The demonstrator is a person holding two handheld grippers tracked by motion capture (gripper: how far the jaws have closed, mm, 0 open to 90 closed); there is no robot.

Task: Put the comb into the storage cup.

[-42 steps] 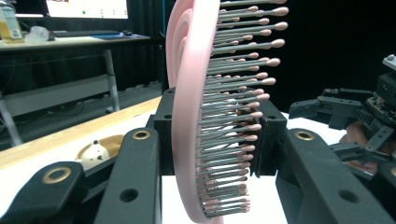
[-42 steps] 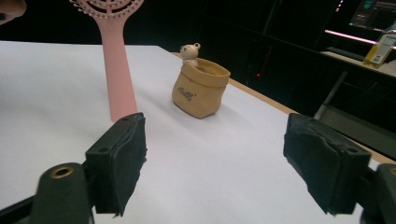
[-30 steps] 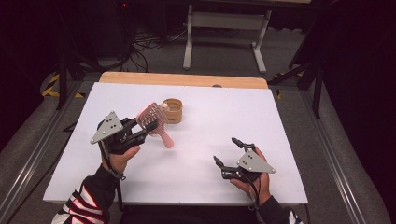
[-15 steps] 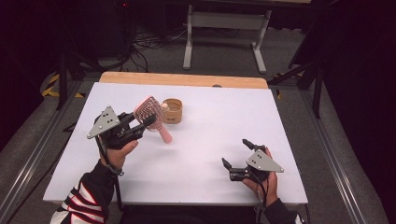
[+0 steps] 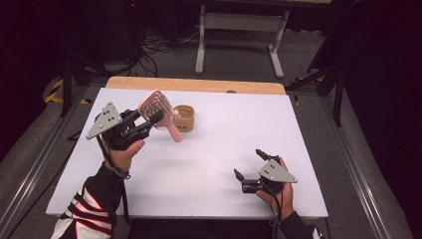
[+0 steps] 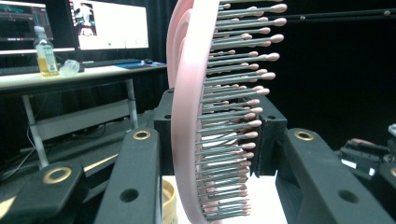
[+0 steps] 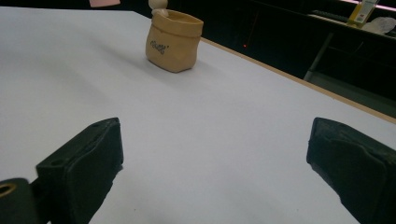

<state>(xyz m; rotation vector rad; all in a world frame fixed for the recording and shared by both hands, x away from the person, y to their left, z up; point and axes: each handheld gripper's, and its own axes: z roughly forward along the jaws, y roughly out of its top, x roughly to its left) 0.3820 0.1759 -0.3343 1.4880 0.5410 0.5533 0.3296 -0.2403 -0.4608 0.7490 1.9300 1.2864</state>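
Left gripper raised a little, pink hairbrush tilted more upright. Right gripper drawn back toward the near table edge.

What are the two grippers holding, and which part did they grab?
The left gripper holds a pink plastic hairbrush by its bristled head, handle hanging free toward the table. The right gripper holds nothing; its jaws are open.

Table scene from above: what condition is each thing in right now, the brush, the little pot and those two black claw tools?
Pink hairbrush: lifted off the table, clamped by its head, handle pointing down toward the pot.
Tan pot: upright on the white table, open at the top.
Left gripper: shut on the hairbrush.
Right gripper: open, holding nothing, low over the table.
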